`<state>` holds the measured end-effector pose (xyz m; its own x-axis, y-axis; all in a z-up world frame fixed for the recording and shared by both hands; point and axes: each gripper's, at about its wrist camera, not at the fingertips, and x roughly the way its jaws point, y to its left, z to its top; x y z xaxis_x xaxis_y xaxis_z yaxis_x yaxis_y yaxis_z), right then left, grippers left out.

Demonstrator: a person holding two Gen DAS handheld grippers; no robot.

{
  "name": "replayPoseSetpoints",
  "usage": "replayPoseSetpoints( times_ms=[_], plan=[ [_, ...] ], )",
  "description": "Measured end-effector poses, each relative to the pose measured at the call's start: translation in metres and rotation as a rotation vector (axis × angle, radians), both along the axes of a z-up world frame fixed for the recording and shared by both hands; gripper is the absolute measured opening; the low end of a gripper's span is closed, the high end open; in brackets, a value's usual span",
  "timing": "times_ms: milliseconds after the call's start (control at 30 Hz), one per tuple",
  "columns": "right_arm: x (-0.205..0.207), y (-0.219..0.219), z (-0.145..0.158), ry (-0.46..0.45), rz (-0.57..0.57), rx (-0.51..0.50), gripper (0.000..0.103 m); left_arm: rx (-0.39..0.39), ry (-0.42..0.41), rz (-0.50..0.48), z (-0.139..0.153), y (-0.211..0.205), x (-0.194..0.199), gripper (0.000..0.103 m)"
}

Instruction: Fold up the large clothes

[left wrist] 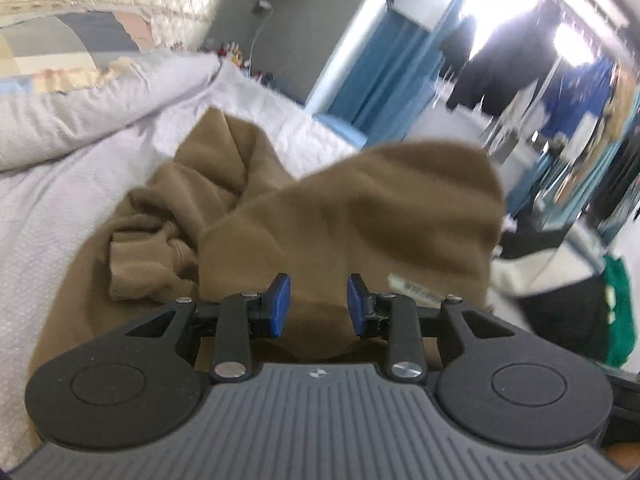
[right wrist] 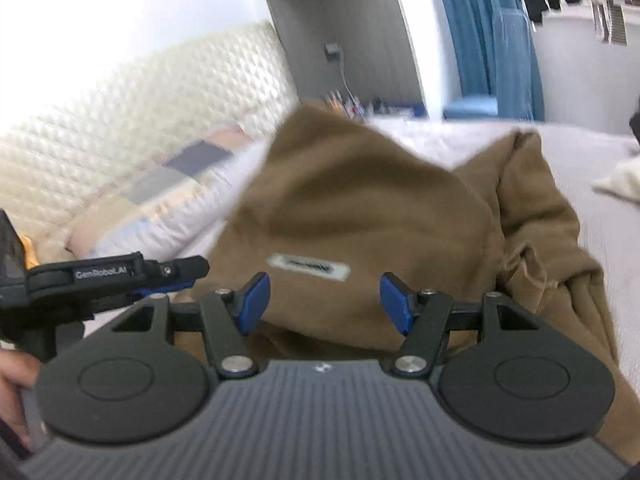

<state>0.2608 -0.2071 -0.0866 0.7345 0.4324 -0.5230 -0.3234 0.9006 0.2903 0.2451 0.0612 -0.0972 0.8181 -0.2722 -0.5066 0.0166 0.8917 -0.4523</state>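
Left wrist view: the left tool (left wrist: 319,305) hangs just above a brown garment (left wrist: 340,216) that lies heaped on a bed with a pale quilted cover (left wrist: 60,208). Its blue pads (left wrist: 280,306) stand apart with nothing pressed between them; the brown cloth only shows behind and below the gap, so the tool is released. A ribbed cuff (left wrist: 140,260) of the garment is bunched at the left of the heap, and a raised fold of the cloth stands up at the right, blurred. A small white label (left wrist: 416,286) shows on the cloth beside the right pad. A folded duvet (left wrist: 80,112) lies along the far left of the bed.

In the right wrist view the right tool (right wrist: 325,303) is released as well, its pads (right wrist: 252,302) set wider apart, with the same label (right wrist: 309,267) on the brown cloth visible in the gap between them. The garment fills the middle of the bed, one sleeve trailing down the right side. The left tool (right wrist: 120,280) juts in from the left edge, held by a hand (right wrist: 14,384). A quilted cream headboard (right wrist: 140,96) stands behind the bed, and blue curtains (right wrist: 492,40) hang beyond.
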Motion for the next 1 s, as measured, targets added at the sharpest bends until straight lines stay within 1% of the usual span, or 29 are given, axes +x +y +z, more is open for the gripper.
replayPoseSetpoints(
  times_ms=[67, 100, 167, 200, 267, 333, 367, 433, 533, 600, 667, 767, 867, 1000],
  plan=[
    [0.014, 0.007, -0.013, 0.065, -0.019, -0.019, 0.064, 0.05, 0.05, 0.002, -0.012, -0.008, 0.013, 0.036],
    [0.021, 0.009, -0.021, 0.103, -0.026, -0.011, 0.064, 0.075, 0.07, 0.002, -0.018, -0.012, 0.019, 0.035],
    [0.031, 0.009, -0.034, 0.173, -0.039, 0.007, 0.064, 0.096, 0.11, 0.001, -0.03, -0.013, 0.029, 0.034],
    [0.033, 0.009, -0.037, 0.191, -0.042, 0.007, 0.064, 0.099, 0.123, 0.002, -0.035, -0.013, 0.032, 0.034],
    [0.037, 0.011, -0.042, 0.198, -0.041, -0.004, 0.064, 0.119, 0.134, 0.014, -0.045, -0.013, 0.041, 0.034],
    [0.041, 0.015, -0.046, 0.197, -0.044, -0.025, 0.065, 0.156, 0.128, 0.03, -0.047, -0.014, 0.046, 0.028],
    [0.046, 0.017, -0.049, 0.193, -0.056, -0.031, 0.065, 0.167, 0.127, 0.045, -0.048, -0.013, 0.049, 0.024],
    [0.053, 0.021, -0.052, 0.175, -0.087, -0.036, 0.065, 0.185, 0.129, 0.074, -0.053, -0.01, 0.059, 0.02],
    [0.061, 0.03, -0.055, 0.135, -0.102, -0.075, 0.066, 0.212, 0.131, 0.095, -0.06, -0.008, 0.07, 0.016],
    [0.065, 0.034, -0.058, 0.109, -0.109, -0.082, 0.066, 0.234, 0.133, 0.104, -0.065, -0.008, 0.079, 0.012],
    [0.07, 0.034, -0.061, 0.088, -0.116, -0.074, 0.066, 0.231, 0.136, 0.108, -0.068, -0.004, 0.087, 0.011],
    [0.074, 0.028, -0.064, 0.097, -0.14, -0.028, 0.066, 0.183, 0.122, 0.106, -0.069, 0.003, 0.085, 0.011],
    [0.07, 0.024, -0.056, 0.122, -0.154, -0.011, 0.065, 0.155, 0.113, 0.101, -0.066, 0.007, 0.081, 0.011],
    [0.05, 0.017, -0.041, 0.131, -0.15, 0.014, 0.066, 0.122, 0.102, 0.098, -0.054, 0.007, 0.071, 0.012]
  ],
)
